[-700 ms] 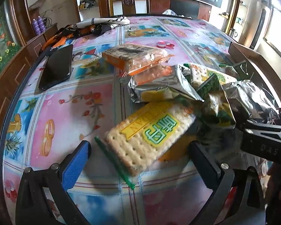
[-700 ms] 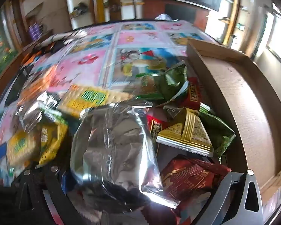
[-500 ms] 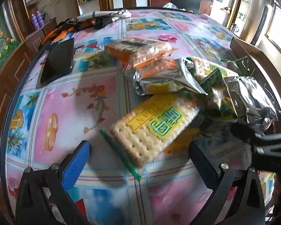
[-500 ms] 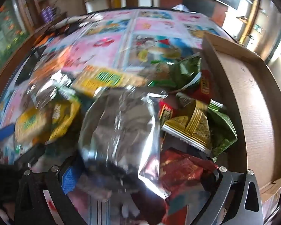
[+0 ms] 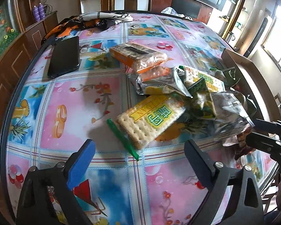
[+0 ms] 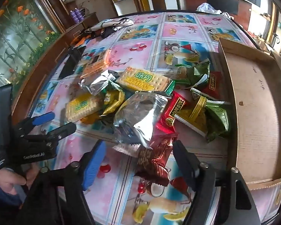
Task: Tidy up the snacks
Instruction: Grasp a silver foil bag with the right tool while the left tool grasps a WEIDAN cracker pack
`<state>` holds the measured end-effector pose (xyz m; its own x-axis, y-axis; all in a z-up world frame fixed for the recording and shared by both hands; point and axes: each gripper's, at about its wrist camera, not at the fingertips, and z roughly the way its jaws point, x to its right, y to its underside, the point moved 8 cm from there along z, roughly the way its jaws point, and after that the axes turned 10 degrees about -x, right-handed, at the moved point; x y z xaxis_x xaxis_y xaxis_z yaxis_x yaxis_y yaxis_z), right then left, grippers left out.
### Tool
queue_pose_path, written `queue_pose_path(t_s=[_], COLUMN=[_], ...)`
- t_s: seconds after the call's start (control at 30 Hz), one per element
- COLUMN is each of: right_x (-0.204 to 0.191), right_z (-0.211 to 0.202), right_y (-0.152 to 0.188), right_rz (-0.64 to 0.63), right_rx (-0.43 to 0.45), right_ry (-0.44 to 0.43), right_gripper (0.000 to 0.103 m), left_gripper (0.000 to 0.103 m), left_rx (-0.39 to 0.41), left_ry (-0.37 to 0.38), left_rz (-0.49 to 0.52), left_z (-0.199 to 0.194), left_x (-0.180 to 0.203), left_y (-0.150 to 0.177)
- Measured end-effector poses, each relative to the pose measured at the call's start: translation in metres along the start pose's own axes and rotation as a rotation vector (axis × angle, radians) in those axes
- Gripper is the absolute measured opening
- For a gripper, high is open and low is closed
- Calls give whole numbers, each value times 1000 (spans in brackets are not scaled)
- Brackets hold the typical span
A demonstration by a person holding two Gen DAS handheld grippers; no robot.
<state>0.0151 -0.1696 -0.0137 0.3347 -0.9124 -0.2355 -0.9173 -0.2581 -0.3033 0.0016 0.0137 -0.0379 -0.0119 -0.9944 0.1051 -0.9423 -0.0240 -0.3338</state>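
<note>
The snacks lie in a loose heap on the tabletop (image 5: pixel 80 101), beside the open cardboard box (image 6: pixel 252 112), which looks empty in the right wrist view. Nothing is sorted into it yet, so I judge the task is near its start.

Risks, as I judge them:
- The silver foil bag (image 6: pixel 140 116) is crinkled and slippery. It leans on other packs, so a pinch on a thin edge may slide off, or drag the neighbours w/ it.
- The dark red wrapped sweet (image 6: pixel 155 161) lies just in front of the right claw (image 6: pixel 138 161), partly under the foil bag. A grab here may take two things at once.
- The green-label cracker pack (image 5: pixel 149 120) is brittle inside; a hard squeeze may break the crackers.
- The black phone (image 5: pixel 65 56) lies well apart from the heap, near the tabletop edge; a wide sweep of the left arm could push it.

Claws: the left claw (image 5: pixel 138 161) has its jaws wide apart, above bare tabletop, just before the cracker pack's green end, and touches nothing. The right claw is also wide apart; the red sweet sits between the fingers, but the pads do not press on it, so nothing is held.
</note>
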Motion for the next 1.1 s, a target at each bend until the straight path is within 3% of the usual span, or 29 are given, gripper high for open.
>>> queue_pose_path(t_s=[0.2, 0.33, 0.57, 0.7, 0.77, 1.1], right_x=[13, 24, 8, 1, -3, -13], right_z=[-24, -24, -10, 8, 19, 53], right_y=[-10, -16, -30, -41, -44, -46], right_rz=[67, 123, 107, 91, 72, -30], right_rx=[53, 31, -24, -61, -87, -147], right_ry=[-76, -105, -141, -113, -80, 67], right_gripper=[77, 72, 71, 71, 64, 61], left_gripper=[84, 81, 78, 78, 78, 78], left_rx=[7, 4, 10, 16, 15, -15], left_ry=[14, 24, 30, 23, 18, 17], left_rz=[3, -8, -38, -28, -20, 76], left_z=[-7, -9, -14, -18, -18, -9], left_x=[3, -2, -18, -24, -26, -18], left_y=[-2, -1, -5, -7, -8, -17])
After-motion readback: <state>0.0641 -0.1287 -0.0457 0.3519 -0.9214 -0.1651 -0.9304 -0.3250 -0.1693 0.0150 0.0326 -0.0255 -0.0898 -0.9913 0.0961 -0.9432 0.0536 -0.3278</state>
